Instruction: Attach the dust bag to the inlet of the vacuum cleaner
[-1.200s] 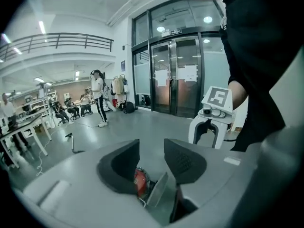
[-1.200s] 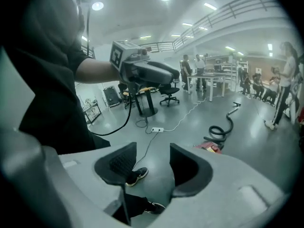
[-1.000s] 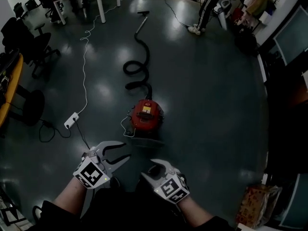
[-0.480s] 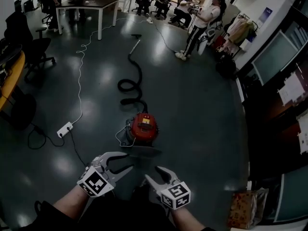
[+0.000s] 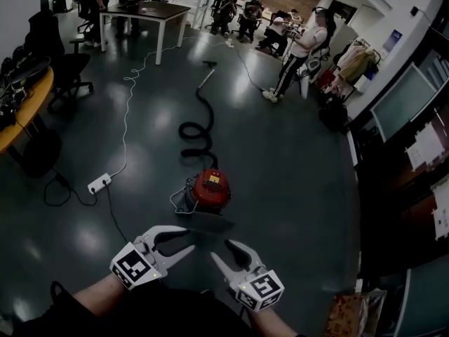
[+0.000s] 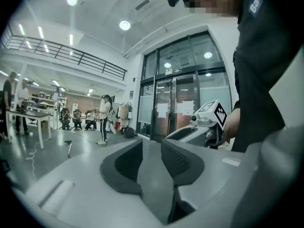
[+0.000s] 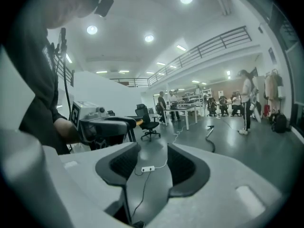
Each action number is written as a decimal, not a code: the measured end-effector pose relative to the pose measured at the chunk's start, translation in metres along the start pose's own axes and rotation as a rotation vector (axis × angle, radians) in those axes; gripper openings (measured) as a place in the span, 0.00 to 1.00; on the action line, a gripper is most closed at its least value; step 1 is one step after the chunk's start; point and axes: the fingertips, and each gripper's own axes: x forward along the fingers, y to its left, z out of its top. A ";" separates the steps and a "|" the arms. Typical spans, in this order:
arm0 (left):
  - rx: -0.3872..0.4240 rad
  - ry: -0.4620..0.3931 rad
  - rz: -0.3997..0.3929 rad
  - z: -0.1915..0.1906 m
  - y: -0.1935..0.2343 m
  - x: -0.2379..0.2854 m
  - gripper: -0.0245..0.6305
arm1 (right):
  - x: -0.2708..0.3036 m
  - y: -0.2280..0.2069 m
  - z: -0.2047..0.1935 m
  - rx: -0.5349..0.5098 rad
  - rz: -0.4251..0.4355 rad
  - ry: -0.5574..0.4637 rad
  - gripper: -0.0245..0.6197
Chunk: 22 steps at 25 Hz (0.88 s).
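Note:
The red vacuum cleaner (image 5: 209,189) stands on the dark floor, and its black hose (image 5: 198,128) curls away toward the far tables. A flat grey piece (image 5: 208,222) lies just in front of it. I cannot make out a dust bag in any view. My left gripper (image 5: 186,240) and right gripper (image 5: 222,251) hang side by side short of the vacuum, pointing roughly level. Both stand open with nothing between their fingers, and both have just been closing a little. The left gripper (image 6: 151,148) sees the right one beside it; the right gripper (image 7: 153,151) sees the left.
A white power strip (image 5: 98,183) with its cable lies on the floor at the left. Office chairs (image 5: 66,62) and a round table edge (image 5: 24,111) are at the far left, a table (image 5: 144,12) and several people at the back, a brown bag (image 5: 349,313) at the lower right.
Both grippers have risen and moved slightly forward toward the vacuum. The head view has tilted up, so more of the room's far end shows. Both sets of jaws are a little narrower.

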 end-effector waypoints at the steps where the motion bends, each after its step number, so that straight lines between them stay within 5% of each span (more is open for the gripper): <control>1: -0.024 -0.005 0.005 0.002 -0.009 0.004 0.23 | -0.010 0.001 0.004 0.009 0.013 -0.027 0.34; 4: -0.066 -0.013 0.005 0.005 -0.034 0.021 0.21 | -0.039 0.001 0.019 0.006 0.050 -0.108 0.32; 13: -0.005 -0.008 -0.017 0.031 -0.096 0.050 0.06 | -0.097 0.001 0.034 -0.040 0.081 -0.209 0.27; 19: 0.011 -0.025 0.001 0.035 -0.110 0.052 0.04 | -0.121 0.004 0.041 -0.056 0.064 -0.290 0.04; 22: 0.000 -0.022 -0.004 0.032 -0.119 0.053 0.04 | -0.128 0.008 0.038 -0.052 0.056 -0.304 0.04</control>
